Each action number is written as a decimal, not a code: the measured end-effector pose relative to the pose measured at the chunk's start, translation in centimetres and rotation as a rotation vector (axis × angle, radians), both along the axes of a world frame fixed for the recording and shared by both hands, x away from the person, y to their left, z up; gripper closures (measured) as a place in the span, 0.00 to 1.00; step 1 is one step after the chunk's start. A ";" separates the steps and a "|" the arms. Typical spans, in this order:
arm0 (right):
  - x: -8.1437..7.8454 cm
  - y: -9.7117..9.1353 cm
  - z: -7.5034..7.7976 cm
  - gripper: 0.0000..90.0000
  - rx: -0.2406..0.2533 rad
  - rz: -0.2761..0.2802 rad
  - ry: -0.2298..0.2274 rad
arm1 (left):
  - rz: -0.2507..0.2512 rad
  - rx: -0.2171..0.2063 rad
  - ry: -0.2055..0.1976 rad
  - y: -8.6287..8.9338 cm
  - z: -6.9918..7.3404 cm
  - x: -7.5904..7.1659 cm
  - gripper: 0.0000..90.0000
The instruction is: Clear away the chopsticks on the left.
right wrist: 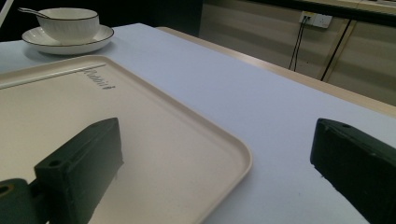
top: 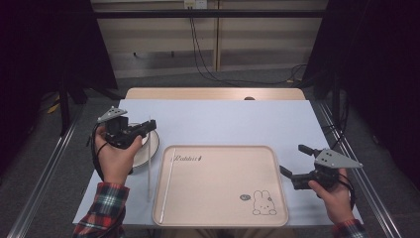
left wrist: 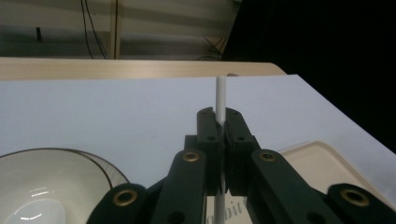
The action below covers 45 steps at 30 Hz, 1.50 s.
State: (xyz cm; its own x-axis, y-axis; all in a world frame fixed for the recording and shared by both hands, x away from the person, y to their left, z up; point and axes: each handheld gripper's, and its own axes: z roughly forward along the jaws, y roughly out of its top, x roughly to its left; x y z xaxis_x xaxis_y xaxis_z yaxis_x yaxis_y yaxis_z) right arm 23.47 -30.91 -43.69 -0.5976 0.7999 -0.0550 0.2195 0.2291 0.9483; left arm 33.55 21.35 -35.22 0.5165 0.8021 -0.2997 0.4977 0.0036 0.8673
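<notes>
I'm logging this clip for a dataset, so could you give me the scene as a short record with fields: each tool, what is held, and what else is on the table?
left tool: shut on a thin white stick, near the bowl
held stick: long, lies along the tray's left side
right tool: open, nothing between its jaws, right of the tray
tray: beige, rabbit drawing in one corner; a second white stick lies in it
bowl: white, on a saucer, spoon in it
table: pale blue top

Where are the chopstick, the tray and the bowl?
chopstick [left wrist: 221, 95], left gripper view, on its white shaft above the jaws.
tray [top: 220, 218], high view, on its near rim.
bowl [right wrist: 70, 25], right gripper view, on its outer wall.
</notes>
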 end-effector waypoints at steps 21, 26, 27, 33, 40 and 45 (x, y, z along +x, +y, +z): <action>-0.1 0.0 0.0 0.02 0.006 0.004 0.001 | -0.011 -0.039 0.007 -1.3 0.8 -0.2 0.97; -0.1 -0.1 0.1 0.02 0.003 -0.002 -0.001 | -0.014 -0.031 0.034 -1.7 0.1 -0.1 0.97; -0.1 -0.1 0.1 0.02 0.003 -0.002 -0.001 | -0.014 -0.031 0.034 -1.7 0.1 -0.1 0.97; -0.1 -0.1 0.1 0.02 0.003 0.000 0.003 | -0.003 0.008 0.070 -2.1 -1.0 -0.2 0.97; -0.2 -0.1 0.1 0.02 0.006 0.005 0.007 | 0.038 0.013 0.115 -2.2 -2.3 -0.3 0.97; -0.1 -0.1 0.0 0.02 0.003 0.005 0.007 | 0.058 0.022 0.124 -2.6 -2.9 -0.4 0.97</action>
State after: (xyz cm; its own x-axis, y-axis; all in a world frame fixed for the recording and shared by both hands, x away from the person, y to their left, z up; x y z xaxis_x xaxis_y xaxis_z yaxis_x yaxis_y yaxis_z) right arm 23.37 -30.98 -43.65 -0.6019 0.7971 -0.0488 0.2245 0.2276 0.9475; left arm 33.11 18.79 -38.11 0.4291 0.8366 -0.3406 0.6005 0.0174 0.7994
